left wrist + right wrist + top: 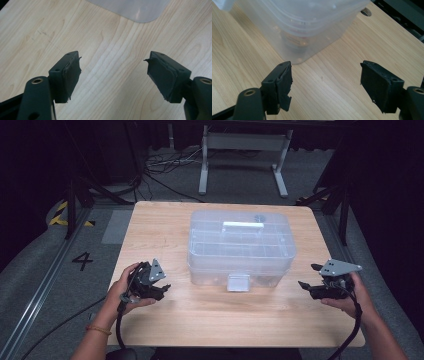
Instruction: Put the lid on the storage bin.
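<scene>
Table point(165, 320) of pale wood fills the scene, and the clear plastic box point(241, 247) sits at its middle, toward the far side, lid on, front latch point(238, 282) facing the near edge. Contents look like small parts, though the walls blur them. Left gripper point(161, 289) hangs near the box's left corner, right gripper point(306, 276) off its right side; both stand released, jaws spread with nothing between them. This looks like the approach. Next, I judge, the jaws must close in on the latch or the box's sides.

Wooden table point(165, 320), clear plastic box point(240, 245) on it
</scene>
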Action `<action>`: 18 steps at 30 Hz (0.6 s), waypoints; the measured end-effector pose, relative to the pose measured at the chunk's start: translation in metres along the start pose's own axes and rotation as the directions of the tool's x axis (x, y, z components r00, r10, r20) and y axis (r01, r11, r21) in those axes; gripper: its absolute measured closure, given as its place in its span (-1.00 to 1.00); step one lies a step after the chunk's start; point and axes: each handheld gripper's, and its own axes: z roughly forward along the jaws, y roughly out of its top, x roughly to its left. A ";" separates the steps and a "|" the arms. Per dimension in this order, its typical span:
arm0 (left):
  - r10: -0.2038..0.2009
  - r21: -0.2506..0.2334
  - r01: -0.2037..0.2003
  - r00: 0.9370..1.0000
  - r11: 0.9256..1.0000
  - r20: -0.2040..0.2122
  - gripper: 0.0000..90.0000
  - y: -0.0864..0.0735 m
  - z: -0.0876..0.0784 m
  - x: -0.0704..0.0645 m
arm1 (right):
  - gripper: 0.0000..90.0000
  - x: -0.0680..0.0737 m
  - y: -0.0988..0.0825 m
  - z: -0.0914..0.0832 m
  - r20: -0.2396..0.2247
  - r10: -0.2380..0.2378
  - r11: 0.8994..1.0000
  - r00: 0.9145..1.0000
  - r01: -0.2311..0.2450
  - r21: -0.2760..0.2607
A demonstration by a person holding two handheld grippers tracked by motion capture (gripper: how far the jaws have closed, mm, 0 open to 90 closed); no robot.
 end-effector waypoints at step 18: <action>-0.170 -0.048 0.173 0.984 0.984 0.052 -0.52 -0.060 -0.004 -0.009 | -0.47 -0.009 -0.078 0.006 -0.008 0.194 0.981 0.981 -0.194 0.032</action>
